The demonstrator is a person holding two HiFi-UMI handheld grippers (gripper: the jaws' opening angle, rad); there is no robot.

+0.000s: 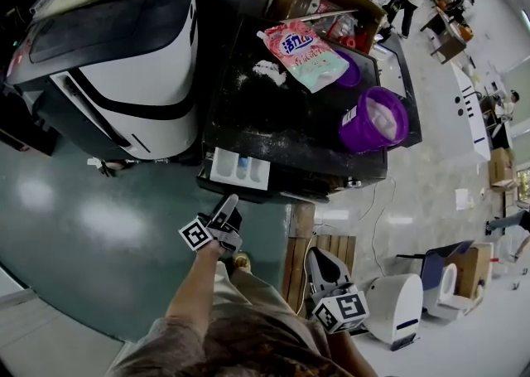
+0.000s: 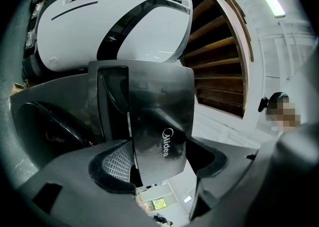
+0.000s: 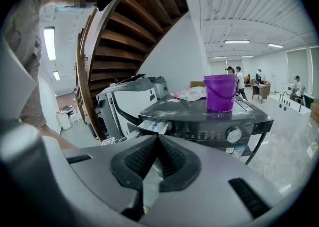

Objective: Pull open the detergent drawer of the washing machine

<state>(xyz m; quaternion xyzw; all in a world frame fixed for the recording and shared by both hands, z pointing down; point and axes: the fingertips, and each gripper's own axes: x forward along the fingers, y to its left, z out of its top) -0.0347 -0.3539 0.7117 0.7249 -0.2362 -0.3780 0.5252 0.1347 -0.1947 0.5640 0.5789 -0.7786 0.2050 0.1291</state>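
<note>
The black washing machine [image 1: 281,118] stands ahead of me with its white detergent drawer [image 1: 240,170] pulled out from the front left corner. My left gripper [image 1: 227,205] reaches up to the drawer's front. In the left gripper view its jaws [image 2: 154,163] hold the dark Midea-marked drawer front [image 2: 162,136] between the pads. My right gripper [image 1: 319,263] hangs lower right, away from the machine, shut with nothing in it; its pads [image 3: 144,158] meet. The right gripper view also shows the open drawer [image 3: 152,127].
A purple bucket [image 1: 377,118], a pink detergent bag [image 1: 306,52] and spilled powder lie on the machine's top. A cardboard box [image 1: 327,2] sits behind. A white-and-black machine [image 1: 124,60] stands close on the left. A wooden pallet [image 1: 319,251] and a white device [image 1: 393,305] are on the floor.
</note>
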